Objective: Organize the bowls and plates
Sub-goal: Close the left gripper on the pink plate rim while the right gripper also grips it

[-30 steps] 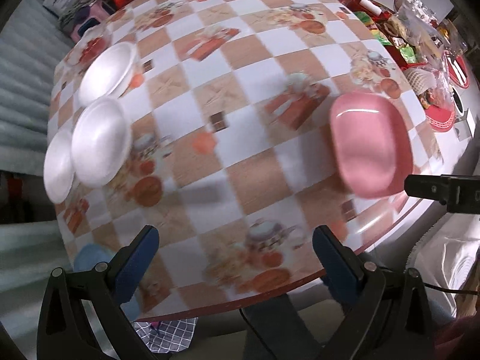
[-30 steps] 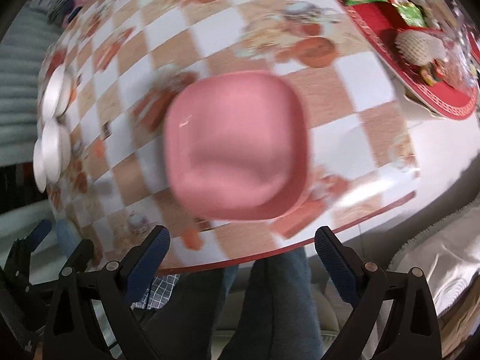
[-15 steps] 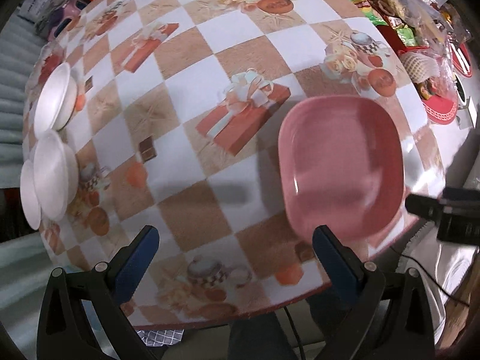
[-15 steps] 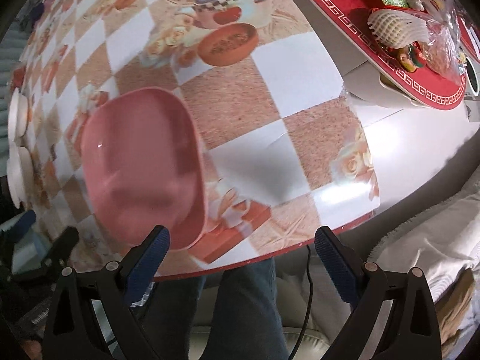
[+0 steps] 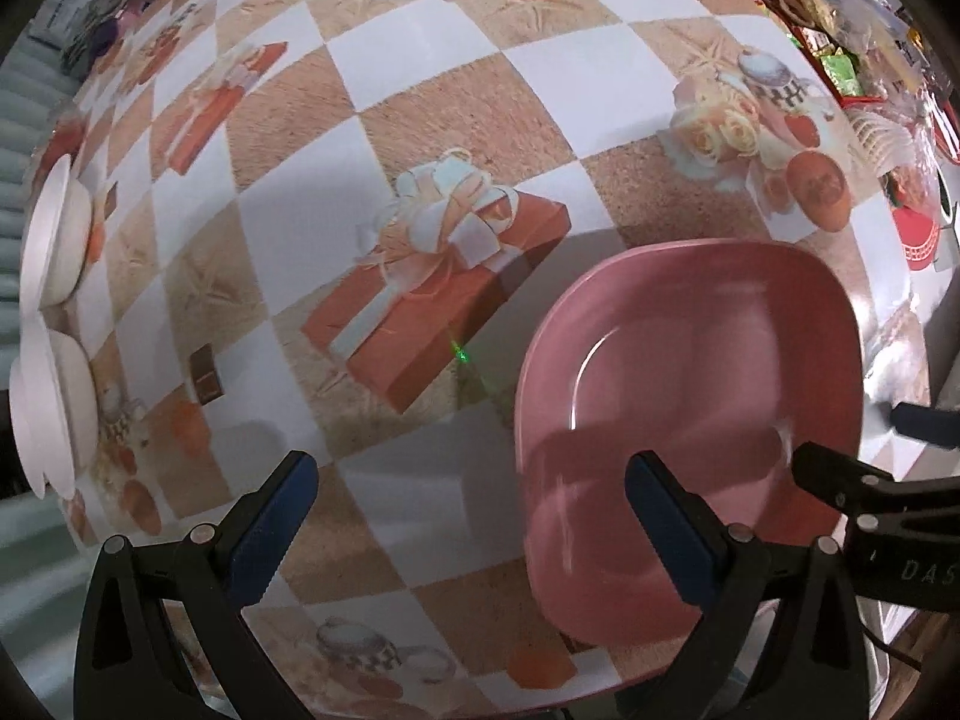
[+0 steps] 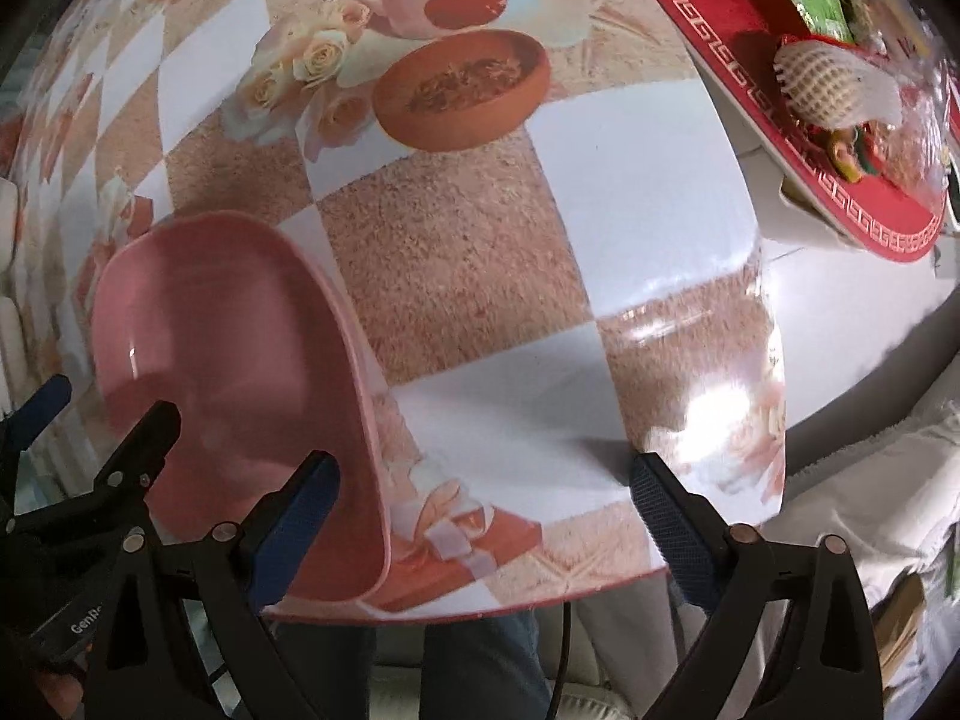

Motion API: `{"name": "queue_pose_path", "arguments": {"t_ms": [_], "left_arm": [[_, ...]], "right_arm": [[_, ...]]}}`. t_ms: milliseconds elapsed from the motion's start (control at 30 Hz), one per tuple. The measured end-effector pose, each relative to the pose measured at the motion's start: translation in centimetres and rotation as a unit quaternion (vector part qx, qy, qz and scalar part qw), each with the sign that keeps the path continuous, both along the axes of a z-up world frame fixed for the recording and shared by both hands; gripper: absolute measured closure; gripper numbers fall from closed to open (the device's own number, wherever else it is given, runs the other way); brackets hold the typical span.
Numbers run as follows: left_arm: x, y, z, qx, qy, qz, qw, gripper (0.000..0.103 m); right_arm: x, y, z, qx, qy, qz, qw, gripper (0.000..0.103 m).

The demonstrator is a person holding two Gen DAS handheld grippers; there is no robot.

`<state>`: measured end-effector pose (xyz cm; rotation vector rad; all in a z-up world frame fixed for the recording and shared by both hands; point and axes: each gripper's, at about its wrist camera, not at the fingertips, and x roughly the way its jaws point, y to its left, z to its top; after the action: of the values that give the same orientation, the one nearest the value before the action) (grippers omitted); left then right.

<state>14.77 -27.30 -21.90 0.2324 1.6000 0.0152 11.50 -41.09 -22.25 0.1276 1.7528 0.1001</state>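
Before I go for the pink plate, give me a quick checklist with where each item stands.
1. Left gripper open: ok, fingers wide apart, empty.
2. Right gripper open: ok, empty.
3. Pink plate free to take: ok, flat on the tablecloth, nothing in it.
4. Plate lined up between the fingers: not ok, only one finger of each gripper sits over it.
5. Grippers clear of each other: cannot tell, both crowd the plate's near edge.
6. White bowls out of the way: ok, far left edge.
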Motion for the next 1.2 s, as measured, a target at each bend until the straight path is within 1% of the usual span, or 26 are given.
{"name": "queue_pose_path", "arguments": {"t_ms": [67, 133, 200, 233, 300, 333, 500, 600, 633, 733, 833, 933, 1000, 1033, 1067, 1100, 1133, 1167, 1200], "left_arm": [[0.1, -0.4, -0.6, 0.002, 0.002, 0.003, 1.0, 0.0], [-0.2, -0.2, -0.8, -0.01, -0.003, 0.013, 0.9999, 0.0], [-0.3, 0.0, -1.0, -0.021, -0.002, 0.02, 0.9996, 0.0], [-0.3, 0.3, -1.1, -0.03, -0.001, 0.027, 0.9992, 0.0], [-0.4, 1.1, -1.8, -0.063, 0.01, 0.058, 0.9963, 0.0], [-0.4, 1.3, -1.8, -0.065, 0.005, 0.066, 0.9957, 0.0], [-0.2, 1.0, -2.0, -0.063, 0.006, 0.072, 0.9954, 0.0], [0.0, 0.9, -2.2, -0.063, 0.014, 0.071, 0.9954, 0.0], [0.3, 1.8, -2.0, -0.063, 0.018, 0.071, 0.9953, 0.0], [1.3, 1.8, -1.9, -0.062, 0.023, 0.074, 0.9951, 0.0], [1.7, 1.3, -1.5, -0.062, 0.021, 0.065, 0.9958, 0.007], [1.9, 0.3, -0.9, -0.059, 0.017, 0.042, 0.9973, 0.02], [2.0, -0.3, -0.6, -0.066, 0.018, 0.031, 0.9972, 0.034], [2.0, -0.5, -0.5, -0.067, 0.019, 0.027, 0.9972, 0.037], [2.0, -1.0, -0.3, -0.068, 0.017, 0.019, 0.9973, 0.046], [2.0, -1.3, -0.2, -0.071, 0.015, 0.013, 0.9973, 0.06], [2.0, -1.6, -0.1, -0.076, 0.014, 0.006, 0.997, 0.068], [2.0, -2.0, 0.0, -0.07, 0.014, -0.004, 0.9974, 0.069], [1.9, -2.3, 0.1, -0.067, 0.013, -0.008, 0.9976, 0.07]], "right_arm": [[0.3, 0.3, -0.1, -0.01, -0.009, 0.009, 1.0, 0.001], [0.4, 0.3, -0.2, -0.014, -0.011, 0.012, 1.0, 0.001], [0.5, 0.6, -0.4, -0.027, -0.015, 0.027, 0.999, 0.0], [0.5, 0.5, -0.5, -0.025, -0.016, 0.026, 0.999, 0.0], [0.3, 0.6, -0.4, -0.026, -0.019, 0.024, 0.999, 0.0], [0.2, 0.6, -0.3, -0.028, -0.022, 0.022, 0.999, 0.0], [-0.2, 0.7, -0.2, -0.025, -0.037, 0.02, 0.999, 0.0], [0.0, 0.3, -0.3, -0.026, -0.032, 0.022, 0.999, 0.0], [0.1, 0.4, -0.3, -0.026, -0.027, 0.022, 0.999, 0.0], [0.3, 0.7, -0.1, -0.029, -0.018, 0.024, 0.999, 0.0], [0.4, 0.8, -0.1, -0.034, -0.019, 0.024, 0.999, 0.001], [0.0, 1.2, 0.3, -0.033, -0.024, 0.026, 0.999, 0.01], [-0.2, 1.8, 0.9, -0.03, -0.031, 0.034, 0.999, 0.026], [-0.4, 2.2, 1.2, -0.027, -0.035, 0.04, 0.998, 0.031], [-0.5, 2.6, 1.6, -0.022, -0.041, 0.047, 0.998, 0.043], [-0.6, 2.9, 1.8, -0.017, -0.046, 0.052, 0.997, 0.056], [-0.8, 3.2, 2.1, -0.008, -0.05, 0.058, 0.997, 0.064], [-1.0, 3.5, 2.2, 0.005, -0.05, 0.059, 0.997, 0.083], [-1.1, 3.7, 2.3, 0.024, -0.046, 0.054, 0.997, 0.087]]}}
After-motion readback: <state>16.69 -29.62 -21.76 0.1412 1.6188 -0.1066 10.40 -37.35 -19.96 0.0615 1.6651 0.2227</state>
